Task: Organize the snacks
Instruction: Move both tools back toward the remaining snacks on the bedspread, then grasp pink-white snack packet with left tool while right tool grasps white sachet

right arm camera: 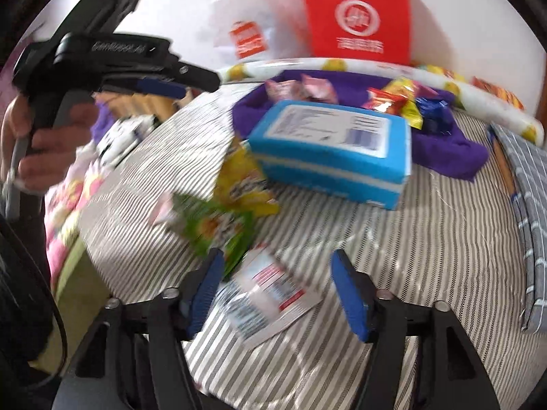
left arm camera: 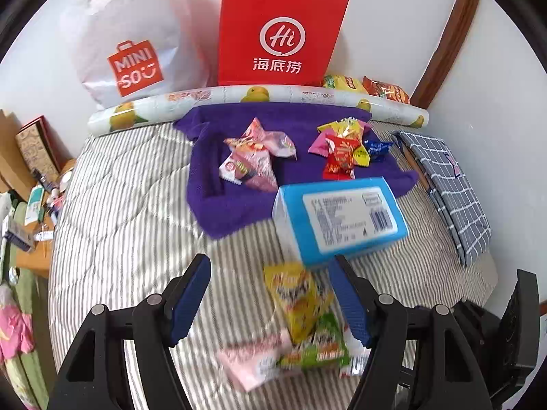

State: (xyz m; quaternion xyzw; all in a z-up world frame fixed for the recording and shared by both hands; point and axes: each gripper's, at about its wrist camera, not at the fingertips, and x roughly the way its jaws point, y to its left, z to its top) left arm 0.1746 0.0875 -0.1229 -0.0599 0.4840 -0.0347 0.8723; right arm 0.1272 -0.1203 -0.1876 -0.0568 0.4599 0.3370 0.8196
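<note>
From your left wrist, your left hand-held gripper [left arm camera: 273,299] hangs released over the striped bed [left arm camera: 130,212], the yellow snack packet [left arm camera: 301,300], green packet [left arm camera: 324,348] and pink packet [left arm camera: 253,358] loose between its fingers. The blue box [left arm camera: 342,218] lies at 12 o'clock, snack piles on the purple cloth [left arm camera: 218,184] beyond.

From your right wrist, your right hand-held gripper [right arm camera: 277,290] is released above a white label-printed packet [right arm camera: 270,294]; the blue box [right arm camera: 331,150] sits at 12 o'clock.
</note>
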